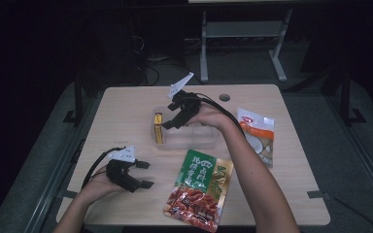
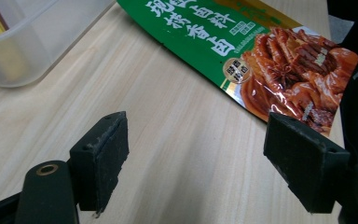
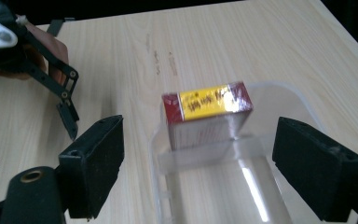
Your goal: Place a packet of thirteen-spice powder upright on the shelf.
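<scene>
Black jaws of the right gripper [image 3: 198,172] stand wide apart with nothing clamped between them, poised over the clear plastic container [image 3: 279,100] in the right gripper view. Standing on edge against one end wall of that container is the small box [image 3: 207,116], dark red at its ends with a yellow band across the top; dark print runs along the band but is too blurred to read, and its lower part shows only through the cloudy wall. From the high view the box [image 1: 158,127] sits at the left end of the container [image 1: 209,143], mid-table, and the right gripper [image 1: 175,119] hangs just above it. Near the front edge lies a green snack pouch [image 1: 199,189] with white Chinese characters and a picture of reddish braised food; in the left gripper view its edge is cut off. A white and orange packet [image 1: 258,136] lies to the right, its lettering illegible. Resting low near the table's [image 1: 126,102] left front, the left gripper [image 2: 196,158] also has its jaws apart and empty.
</scene>
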The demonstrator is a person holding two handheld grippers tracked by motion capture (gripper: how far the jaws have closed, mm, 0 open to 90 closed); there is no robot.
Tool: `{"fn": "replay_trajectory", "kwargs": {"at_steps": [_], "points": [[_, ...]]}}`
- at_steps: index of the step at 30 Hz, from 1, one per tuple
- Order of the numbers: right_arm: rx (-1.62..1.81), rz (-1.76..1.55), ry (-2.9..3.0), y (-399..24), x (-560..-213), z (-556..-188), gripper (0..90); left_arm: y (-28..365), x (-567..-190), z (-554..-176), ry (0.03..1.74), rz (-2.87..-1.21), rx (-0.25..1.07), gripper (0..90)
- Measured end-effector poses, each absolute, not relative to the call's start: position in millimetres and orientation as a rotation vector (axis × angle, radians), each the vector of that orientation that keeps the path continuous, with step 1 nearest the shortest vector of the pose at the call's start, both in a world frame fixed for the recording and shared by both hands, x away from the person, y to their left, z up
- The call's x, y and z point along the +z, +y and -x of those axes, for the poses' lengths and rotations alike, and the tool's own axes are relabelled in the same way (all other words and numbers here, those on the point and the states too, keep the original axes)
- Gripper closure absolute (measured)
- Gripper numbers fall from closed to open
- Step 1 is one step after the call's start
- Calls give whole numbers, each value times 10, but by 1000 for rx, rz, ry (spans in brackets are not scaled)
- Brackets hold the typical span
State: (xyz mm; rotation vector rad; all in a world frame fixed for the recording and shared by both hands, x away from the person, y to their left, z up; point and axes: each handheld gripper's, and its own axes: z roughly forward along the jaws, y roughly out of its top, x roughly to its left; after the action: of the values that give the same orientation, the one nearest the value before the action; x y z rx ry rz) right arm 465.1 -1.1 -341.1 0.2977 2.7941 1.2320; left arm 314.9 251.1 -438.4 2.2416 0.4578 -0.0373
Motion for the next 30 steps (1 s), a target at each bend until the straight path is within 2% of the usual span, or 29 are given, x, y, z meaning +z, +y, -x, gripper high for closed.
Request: {"fn": "replay_trajectory", "kwargs": {"at_steps": [11,21,30], "points": [[1190,-519,2711,-511,-3473,-4343,163,2475,-4401,-3135,461,-2270,-16,215],[1220,-577,2655,-825,-3476,-4052,147,2443,-4413,-3129,471,-2264,-22,216],[1246,-662,2593,-1110,-3626,-3759,158,2430,-4413,-3122,485,-2257,-27,223]]}}
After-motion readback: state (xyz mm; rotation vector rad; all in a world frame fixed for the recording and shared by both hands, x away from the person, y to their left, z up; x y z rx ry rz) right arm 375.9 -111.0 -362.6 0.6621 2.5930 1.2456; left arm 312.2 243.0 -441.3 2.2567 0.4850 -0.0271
